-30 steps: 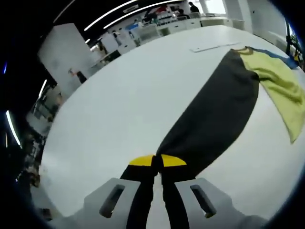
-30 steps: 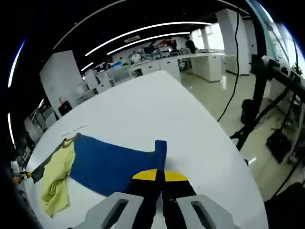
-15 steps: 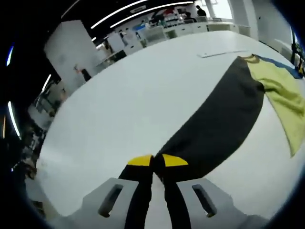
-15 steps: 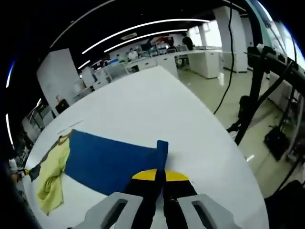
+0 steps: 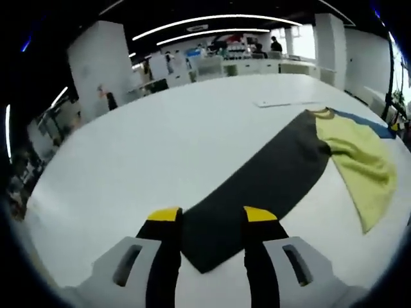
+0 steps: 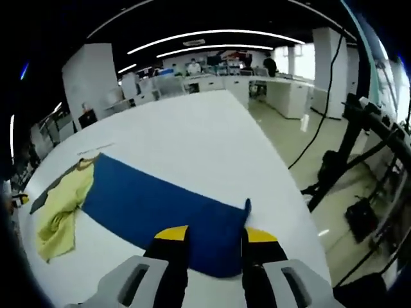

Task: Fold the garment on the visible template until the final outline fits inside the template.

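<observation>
— Where does the garment lie?

— Flat on the white worktop [image 5: 160, 147]. In the left gripper view its dark sleeve [image 5: 257, 183] runs from between the jaws up toward the yellow body [image 5: 356, 163], which lies bunched at the right. A strip of blue shows past the yellow at the far right edge.

— And the left claw [image 5: 210, 217]?

— Its jaws stand apart, yellow tips on either side of the dark sleeve's end. The cloth lies between them on the worktop; nothing is pinched.

— The other side?

— In the right gripper view the blue sleeve [image 6: 167, 208] stretches from the yellow body [image 6: 61, 202] at the left down to the right claw [image 6: 210, 234]. That claw is also spread wide, its jaws flanking the sleeve's end. A small corner of blue sticks up just beside the right jaw. The sleeve end lies near the worktop's edge.

— Anything else on the worktop?

— A thin pale strip [image 5: 286, 102] lies just beyond the collar in the left gripper view; I cannot tell what it is. A template outline I cannot make out.

— Around it?

— To the right of the worktop, in the right gripper view, a dark stand [image 6: 350, 154] with cables rises from the floor. Desks and ceiling lights fill the background.
</observation>
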The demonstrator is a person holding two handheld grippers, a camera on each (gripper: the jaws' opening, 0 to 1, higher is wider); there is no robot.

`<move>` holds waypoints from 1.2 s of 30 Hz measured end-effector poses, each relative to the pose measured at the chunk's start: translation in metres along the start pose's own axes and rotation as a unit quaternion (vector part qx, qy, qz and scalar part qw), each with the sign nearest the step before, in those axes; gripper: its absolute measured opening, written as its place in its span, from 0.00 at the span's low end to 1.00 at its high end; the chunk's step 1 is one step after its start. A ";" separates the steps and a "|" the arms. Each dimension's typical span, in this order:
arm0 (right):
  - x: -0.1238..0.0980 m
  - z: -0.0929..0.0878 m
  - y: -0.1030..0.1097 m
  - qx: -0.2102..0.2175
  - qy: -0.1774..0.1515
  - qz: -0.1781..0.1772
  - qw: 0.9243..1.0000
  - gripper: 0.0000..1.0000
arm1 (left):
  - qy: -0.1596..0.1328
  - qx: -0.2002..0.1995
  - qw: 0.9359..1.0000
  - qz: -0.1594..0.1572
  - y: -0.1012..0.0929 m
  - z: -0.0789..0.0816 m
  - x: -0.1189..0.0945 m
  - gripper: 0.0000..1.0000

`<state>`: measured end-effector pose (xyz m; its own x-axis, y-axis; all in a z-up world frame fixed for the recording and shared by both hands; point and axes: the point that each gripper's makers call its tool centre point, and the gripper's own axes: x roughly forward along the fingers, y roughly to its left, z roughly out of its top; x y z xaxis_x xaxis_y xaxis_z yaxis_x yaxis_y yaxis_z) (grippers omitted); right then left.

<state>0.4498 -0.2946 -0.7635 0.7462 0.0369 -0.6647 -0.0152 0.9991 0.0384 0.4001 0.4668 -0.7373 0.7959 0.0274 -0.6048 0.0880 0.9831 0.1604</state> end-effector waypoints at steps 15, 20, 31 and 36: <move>-0.011 -0.023 -0.035 0.024 0.023 -0.058 0.998 0.27 | -0.031 0.012 0.998 -0.060 -0.053 0.004 -0.031 0.49; -0.015 -0.014 -0.007 0.028 0.002 -0.009 1.000 0.46 | -0.036 0.027 0.996 -0.072 -0.066 0.007 -0.036 0.52; -0.029 -0.008 0.079 -0.001 -0.009 0.117 0.993 0.67 | -0.056 0.035 0.990 -0.122 -0.106 0.021 -0.046 0.56; -0.036 -0.006 0.118 -0.014 -0.012 0.173 0.985 0.75 | -0.071 0.026 0.987 -0.145 -0.126 0.029 -0.048 0.56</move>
<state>0.4177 -0.1780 -0.7394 0.7093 0.3745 -0.5972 -0.2890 0.9272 0.2383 0.3684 0.3366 -0.7063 0.8089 -0.2826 -0.5156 0.3515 0.9354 0.0388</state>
